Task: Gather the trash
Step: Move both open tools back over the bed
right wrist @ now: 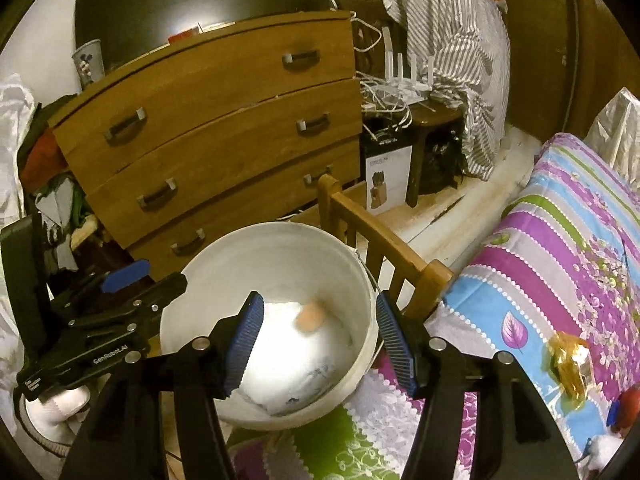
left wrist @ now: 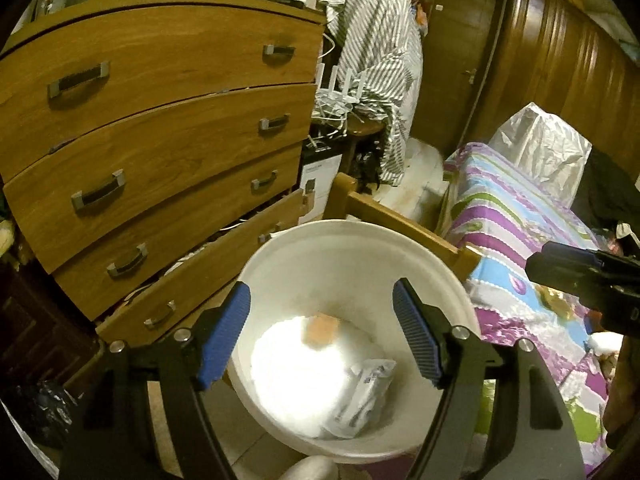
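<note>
A white bucket stands on the floor between the dresser and the bed; it also shows in the right wrist view. Inside lie white crumpled trash, a small orange piece and a printed white wrapper. My left gripper is open and empty above the bucket. My right gripper is open and empty above the bucket's right side. A golden wrapper and a red item lie on the bed at the right.
A wooden dresser with several drawers stands left, its lowest drawers ajar. The bed's wooden footboard sits right behind the bucket. The floral bedspread fills the right. A striped cloth hangs over a stool with cables.
</note>
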`<state>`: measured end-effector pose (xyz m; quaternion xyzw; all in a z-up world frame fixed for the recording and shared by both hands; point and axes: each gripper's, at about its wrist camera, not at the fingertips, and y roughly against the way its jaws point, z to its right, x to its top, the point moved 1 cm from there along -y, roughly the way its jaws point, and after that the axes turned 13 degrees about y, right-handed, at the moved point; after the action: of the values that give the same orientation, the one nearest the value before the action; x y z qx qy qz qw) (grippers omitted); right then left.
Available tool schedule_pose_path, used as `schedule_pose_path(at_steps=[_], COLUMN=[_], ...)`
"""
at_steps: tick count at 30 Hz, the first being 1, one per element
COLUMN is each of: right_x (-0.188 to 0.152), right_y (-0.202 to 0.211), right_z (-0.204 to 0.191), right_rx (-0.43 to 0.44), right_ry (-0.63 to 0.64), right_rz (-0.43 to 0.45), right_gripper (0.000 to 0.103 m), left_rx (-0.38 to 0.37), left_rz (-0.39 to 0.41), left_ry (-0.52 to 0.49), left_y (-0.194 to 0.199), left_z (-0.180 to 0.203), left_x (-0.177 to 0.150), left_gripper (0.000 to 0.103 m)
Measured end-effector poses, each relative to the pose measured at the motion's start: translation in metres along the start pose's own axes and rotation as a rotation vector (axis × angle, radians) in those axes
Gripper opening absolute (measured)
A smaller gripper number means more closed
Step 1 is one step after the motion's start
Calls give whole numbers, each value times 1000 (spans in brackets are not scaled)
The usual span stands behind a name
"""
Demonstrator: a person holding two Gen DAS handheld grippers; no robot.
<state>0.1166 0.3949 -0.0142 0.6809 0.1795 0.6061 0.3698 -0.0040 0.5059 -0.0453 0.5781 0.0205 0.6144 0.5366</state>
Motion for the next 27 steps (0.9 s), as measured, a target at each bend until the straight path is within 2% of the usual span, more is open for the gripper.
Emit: schedule_pose_path(at_steps=[4,7,11,16,19,24,27], right_x=[-17,-43,-95,-174,-234,-341,-391], right_y=[35,68,110,156,187,241,261], right_z=[3,9,26,59,87,152,195], right_rx=[-29,-61,-109,-161,-214,-372,-474], right_ry=[-5,-20,-65,-152,-237,-389,-440], right_rz=[67,117,154,163,156,108,56], right_gripper=[60,64,66,66,66,66,66], left_rx=[-27,-64,-127,-218,-278,-355,-393], left_rz=[3,-9,-50,-121,-191,-274,-317], left_ry=[-20,-44,-105,-202,-277,-374,-432], left_y=[11,17,18,16,13,16,22], left_z=[14,31,67,120,161,212,240], left_x=[-8,-20,-45,-86,-122,-175,-205], left_gripper=[70,70,70,70,70,70,70])
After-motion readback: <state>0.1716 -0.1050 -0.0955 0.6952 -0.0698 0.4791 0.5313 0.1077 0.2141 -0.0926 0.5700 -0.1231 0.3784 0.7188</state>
